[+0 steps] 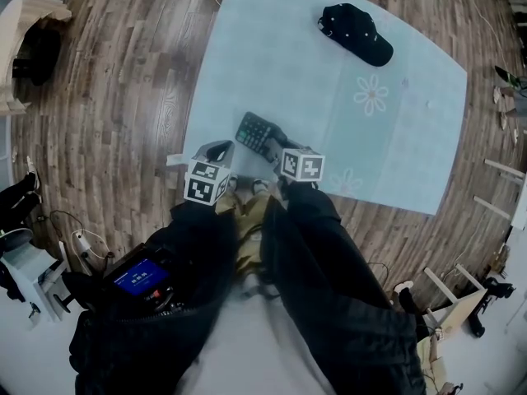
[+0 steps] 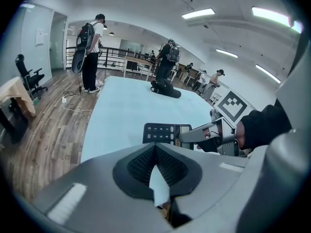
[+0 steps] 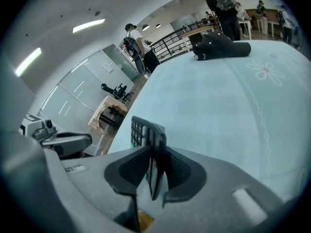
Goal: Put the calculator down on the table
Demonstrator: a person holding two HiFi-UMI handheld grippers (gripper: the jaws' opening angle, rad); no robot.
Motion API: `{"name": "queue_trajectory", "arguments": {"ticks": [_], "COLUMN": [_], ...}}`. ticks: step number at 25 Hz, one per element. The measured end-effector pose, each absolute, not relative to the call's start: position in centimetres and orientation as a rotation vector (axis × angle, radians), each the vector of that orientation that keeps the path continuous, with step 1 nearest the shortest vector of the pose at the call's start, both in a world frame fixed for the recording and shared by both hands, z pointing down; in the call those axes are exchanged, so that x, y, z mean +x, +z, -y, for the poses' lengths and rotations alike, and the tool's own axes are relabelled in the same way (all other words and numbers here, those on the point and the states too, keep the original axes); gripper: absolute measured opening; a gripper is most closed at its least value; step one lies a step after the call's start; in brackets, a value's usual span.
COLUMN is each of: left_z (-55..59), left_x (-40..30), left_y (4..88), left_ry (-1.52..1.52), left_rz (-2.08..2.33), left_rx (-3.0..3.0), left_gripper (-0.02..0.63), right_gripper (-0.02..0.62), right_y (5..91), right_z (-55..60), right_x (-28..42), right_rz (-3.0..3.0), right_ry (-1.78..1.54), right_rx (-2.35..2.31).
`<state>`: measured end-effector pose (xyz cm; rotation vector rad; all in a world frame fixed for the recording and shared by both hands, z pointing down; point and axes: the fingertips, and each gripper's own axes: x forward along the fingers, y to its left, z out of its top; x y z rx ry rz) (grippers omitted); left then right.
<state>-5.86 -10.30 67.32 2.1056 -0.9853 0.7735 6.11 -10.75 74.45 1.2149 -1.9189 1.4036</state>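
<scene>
Calculator (image 3: 146,132) sits edge-on, clamped in the right gripper's (image 3: 156,154) jaws over the pale table (image 3: 233,106). Left gripper (image 2: 155,149) is closed on nothing.

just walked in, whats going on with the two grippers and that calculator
A person holds a gripper in each hand at the near edge of the cloth-covered table. The right gripper is clamped on a calculator, gripped edgewise low over the table; whether it touches down can't be told. The left gripper is shut and empty beside it. A black cap lies at the far side.
</scene>
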Motion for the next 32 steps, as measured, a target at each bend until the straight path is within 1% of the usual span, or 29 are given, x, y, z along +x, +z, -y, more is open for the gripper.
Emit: {"name": "queue_trajectory", "arguments": {"ticks": [18, 23, 32], "left_z": [9.9, 9.8, 9.3], "left_x": [-6.7, -6.7, -6.8], "left_y": [68.2, 68.2, 67.9], "left_ry": [0.797, 0.797, 0.783], "left_rz": [0.982, 0.980, 0.991], "left_rx": [2.067, 2.071, 2.076], "left_gripper": [0.003, 0.003, 0.003], "right_gripper": [0.128, 0.138, 0.188], "right_y": [77.4, 77.6, 77.1], "right_z": [12.4, 12.7, 13.3], "right_x": [7.8, 7.9, 8.5], "right_rz": [1.798, 1.799, 1.817], "right_ry": [1.487, 1.454, 1.338], "right_rx": [1.288, 1.289, 1.335]}}
